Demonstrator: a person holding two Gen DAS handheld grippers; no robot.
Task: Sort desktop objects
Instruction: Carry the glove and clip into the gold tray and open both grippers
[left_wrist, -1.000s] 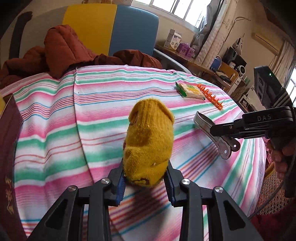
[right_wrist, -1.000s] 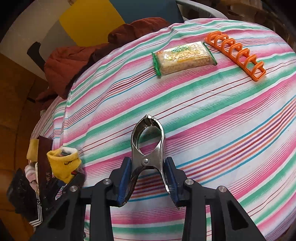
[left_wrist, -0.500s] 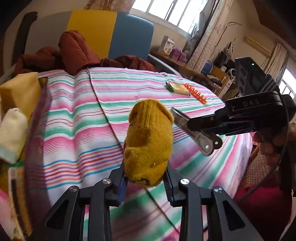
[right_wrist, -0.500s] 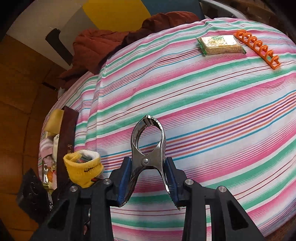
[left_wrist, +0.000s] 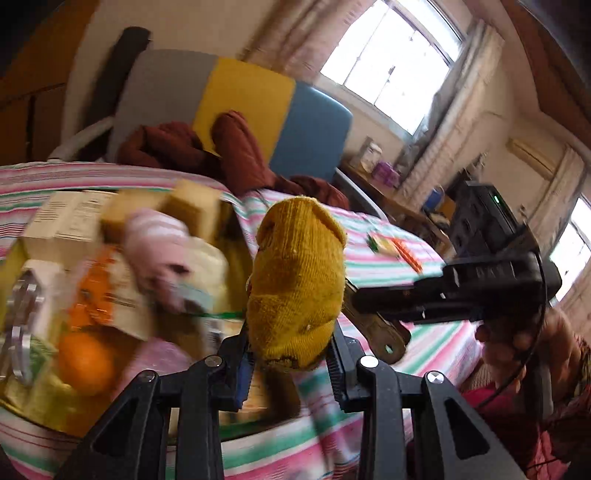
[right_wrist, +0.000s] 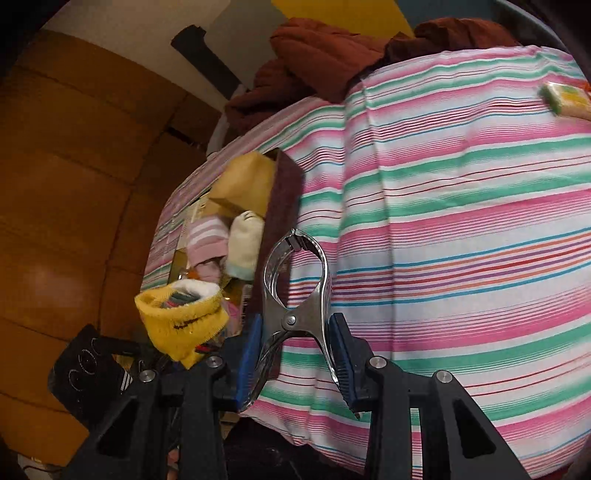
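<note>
Yellow sock (left_wrist: 297, 280) in down-tilted left tongs (left_wrist: 290, 363)

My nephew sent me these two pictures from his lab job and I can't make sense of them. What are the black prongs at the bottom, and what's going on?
Those prongs are the fingers of two hand-held grabbing tools, one in each of a person's hands. Each tool carries a wide-angle camera looking along its fingers, so each picture is one tool's own view.

The left gripper is shut on a yellow sock. The right gripper is shut on a metal clamp.

Below is a striped tablecloth. On it sits an open box crammed with socks and packets, blurred in the left view, and farther off a snack packet. The job is sorting these things.
</note>
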